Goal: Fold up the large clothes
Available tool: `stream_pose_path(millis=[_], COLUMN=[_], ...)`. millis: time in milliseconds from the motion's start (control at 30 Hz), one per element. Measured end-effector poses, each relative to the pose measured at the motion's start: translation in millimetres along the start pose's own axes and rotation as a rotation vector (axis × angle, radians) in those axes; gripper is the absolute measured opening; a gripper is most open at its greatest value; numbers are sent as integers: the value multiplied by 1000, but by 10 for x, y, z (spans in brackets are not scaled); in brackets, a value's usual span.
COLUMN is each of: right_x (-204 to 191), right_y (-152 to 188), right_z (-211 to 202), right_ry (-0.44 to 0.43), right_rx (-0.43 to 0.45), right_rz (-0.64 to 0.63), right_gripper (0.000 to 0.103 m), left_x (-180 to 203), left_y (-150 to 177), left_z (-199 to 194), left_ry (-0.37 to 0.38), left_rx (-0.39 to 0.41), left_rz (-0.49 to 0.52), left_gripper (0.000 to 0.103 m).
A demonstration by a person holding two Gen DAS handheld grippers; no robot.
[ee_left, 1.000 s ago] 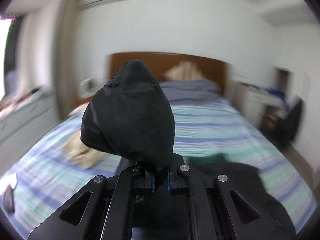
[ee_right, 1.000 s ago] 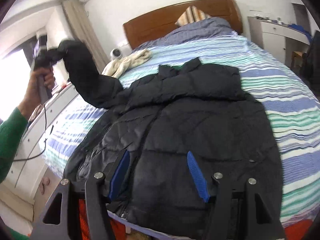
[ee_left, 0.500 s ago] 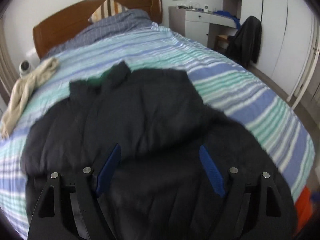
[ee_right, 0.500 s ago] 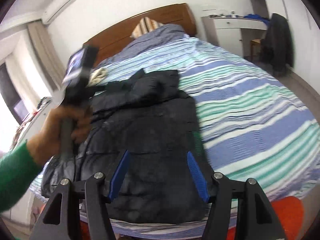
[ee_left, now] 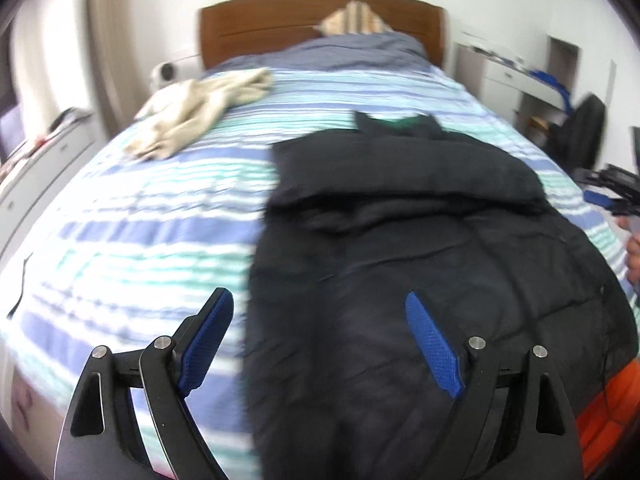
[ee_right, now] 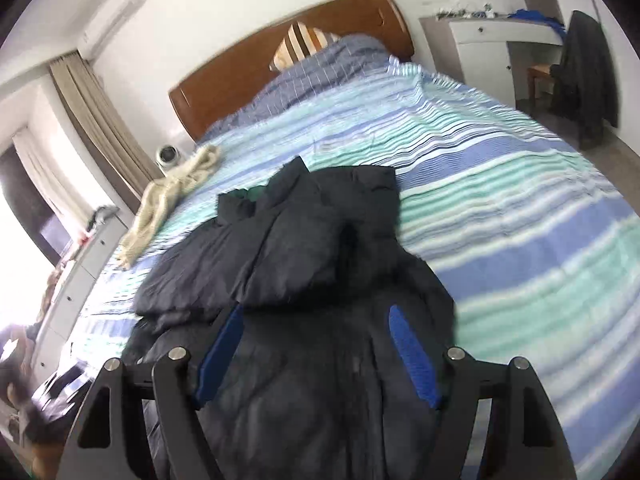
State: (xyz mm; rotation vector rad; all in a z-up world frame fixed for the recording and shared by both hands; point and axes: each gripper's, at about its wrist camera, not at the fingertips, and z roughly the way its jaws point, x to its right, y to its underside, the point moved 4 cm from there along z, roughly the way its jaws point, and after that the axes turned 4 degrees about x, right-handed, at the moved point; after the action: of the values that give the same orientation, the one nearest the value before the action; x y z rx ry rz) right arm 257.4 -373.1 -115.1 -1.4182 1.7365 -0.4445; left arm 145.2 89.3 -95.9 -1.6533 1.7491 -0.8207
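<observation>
A black puffer jacket (ee_left: 420,220) lies flat on the striped bed (ee_left: 140,232), collar toward the headboard, with both sleeves folded across its chest (ee_right: 312,248). My left gripper (ee_left: 318,308) hovers over the jacket's left edge near the hem. Its jaws are opening, and the blue pads (ee_left: 208,340) touch no cloth. My right gripper (ee_right: 316,316) hangs above the jacket's lower part, also opening, with nothing pressed between its pads (ee_right: 412,356). The right gripper (ee_left: 612,196) and a hand also show at the left wrist view's right edge.
A beige garment (ee_left: 200,108) lies crumpled at the bed's far left. The wooden headboard (ee_right: 248,72) is at the back. A white dresser (ee_right: 488,44) and a chair draped in dark clothing (ee_right: 588,68) stand to the right. Something orange (ee_left: 608,412) is at the bed's foot.
My left gripper let go of the raised black sleeve, which now lies across the chest, then dropped to the jacket's left edge. My right gripper's jaws stand wider.
</observation>
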Motion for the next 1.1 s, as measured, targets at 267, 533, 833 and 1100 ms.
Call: stream_pose_path(millis=[267, 533, 833, 1100], right_x=[-12, 44, 150, -524], right_y=[-82, -195, -303, -300], right_z=[989, 946, 519, 874], right_ry=[8, 244, 148, -53], right_rx=[-149, -71, 17, -5], right_rz=[28, -191, -135, -264], right_gripper=[28, 17, 48, 48], left_x=[-444, -426, -195, 127], left_y=[453, 565, 390, 113], left_z=[-73, -42, 9, 192], left_ry=[-86, -88, -53, 11], left_rx=[-55, -83, -70, -65], left_rz=[-117, -92, -45, -14], left_gripper=[90, 90, 91, 91])
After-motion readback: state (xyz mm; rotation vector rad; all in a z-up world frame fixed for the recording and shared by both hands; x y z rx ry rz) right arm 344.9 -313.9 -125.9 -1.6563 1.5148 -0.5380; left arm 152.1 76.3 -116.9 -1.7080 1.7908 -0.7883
